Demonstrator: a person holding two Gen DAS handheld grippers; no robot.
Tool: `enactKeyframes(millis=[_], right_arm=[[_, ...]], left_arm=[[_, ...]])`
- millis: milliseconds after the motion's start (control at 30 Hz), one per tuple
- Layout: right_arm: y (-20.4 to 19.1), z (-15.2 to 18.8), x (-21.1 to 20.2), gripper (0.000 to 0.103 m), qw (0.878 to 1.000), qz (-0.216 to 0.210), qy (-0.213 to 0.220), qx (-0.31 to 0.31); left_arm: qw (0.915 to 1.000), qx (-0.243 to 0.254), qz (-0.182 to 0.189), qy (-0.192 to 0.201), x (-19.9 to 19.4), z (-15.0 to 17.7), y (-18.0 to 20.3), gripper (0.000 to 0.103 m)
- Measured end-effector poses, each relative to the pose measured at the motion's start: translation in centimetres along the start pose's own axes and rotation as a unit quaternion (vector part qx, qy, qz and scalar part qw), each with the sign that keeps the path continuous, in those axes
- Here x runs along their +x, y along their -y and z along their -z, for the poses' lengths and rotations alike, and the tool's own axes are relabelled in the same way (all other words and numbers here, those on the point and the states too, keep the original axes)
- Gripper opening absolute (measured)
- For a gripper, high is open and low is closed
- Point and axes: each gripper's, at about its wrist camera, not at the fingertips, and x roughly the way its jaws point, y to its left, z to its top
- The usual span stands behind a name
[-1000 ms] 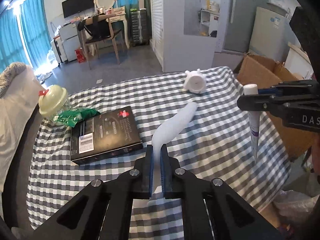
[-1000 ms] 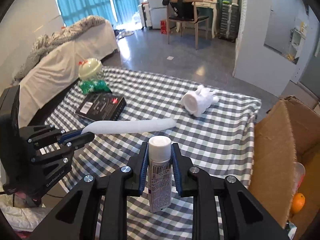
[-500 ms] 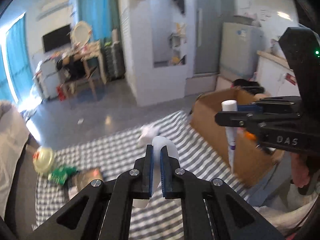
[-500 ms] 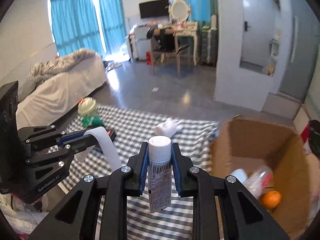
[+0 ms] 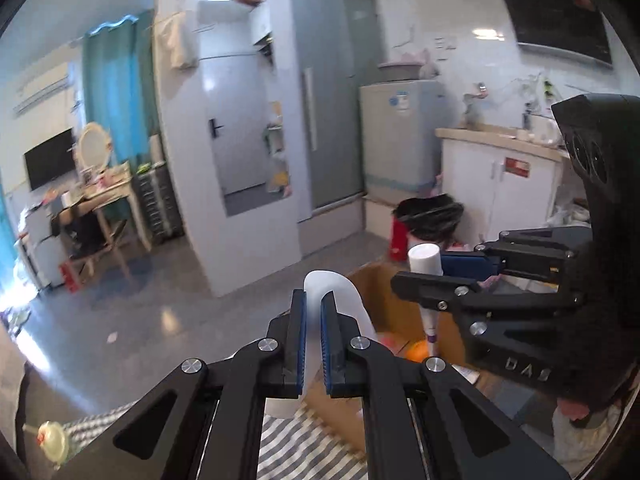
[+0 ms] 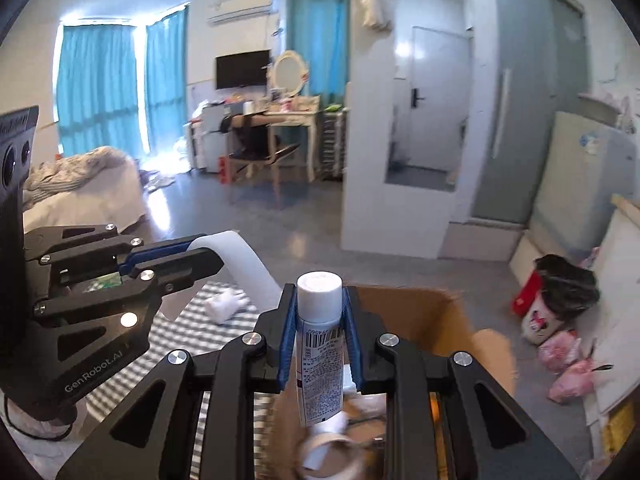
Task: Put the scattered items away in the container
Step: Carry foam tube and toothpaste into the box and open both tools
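My left gripper [image 5: 313, 300] is shut on a long white flexible strip [image 5: 352, 300], held in the air near the rim of the open cardboard box [image 5: 384, 304]. The strip also shows in the right wrist view [image 6: 248, 260]. My right gripper [image 6: 320, 300] is shut on a white tube with a white cap [image 6: 320, 344], held upright over the box [image 6: 472, 320]. The tube shows in the left wrist view [image 5: 427, 280] above the box's inside. An orange [image 5: 418, 350] and other items lie in the box.
The checked tablecloth [image 6: 180, 340] carries a white plush toy [image 6: 224, 306]. A jar with a pale lid [image 5: 52, 440] stands at the table's far left. A black bin [image 6: 564, 284] and pink bags [image 6: 568, 364] sit on the floor right of the box.
Both grippers have swung from over the table toward the box with their loads. The views have tilted up, so the table has dropped to the lower edge.
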Motion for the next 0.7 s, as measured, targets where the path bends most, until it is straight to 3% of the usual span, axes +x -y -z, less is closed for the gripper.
enactKeyframes(millis=[233, 533, 567, 700], right_arm=[[4.0, 3.5, 2.9, 0.021, 0.997, 0.015, -0.065, 0.042], [8.4, 10.0, 9.8, 0.022, 0.979, 0.008, -0.176, 0.101], [8.6, 10.4, 10.3, 0.022, 0.977, 0.006, -0.184, 0.104], [8.6, 11.5, 11.1, 0.025, 0.974, 0.01, -0.203, 0.097]], left_arm=[[0.9975, 0.01, 0.033, -0.062, 5.9, 1.4, 4.6, 0.006], [0.984, 0.0, 0.009, -0.178, 14.1, 6.1, 6.6, 0.008], [0.9824, -0.006, 0.007, -0.186, 14.5, 6.6, 6.5, 0.017], [0.9799, -0.015, -0.02, -0.198, 14.8, 7.8, 5.9, 0.034]])
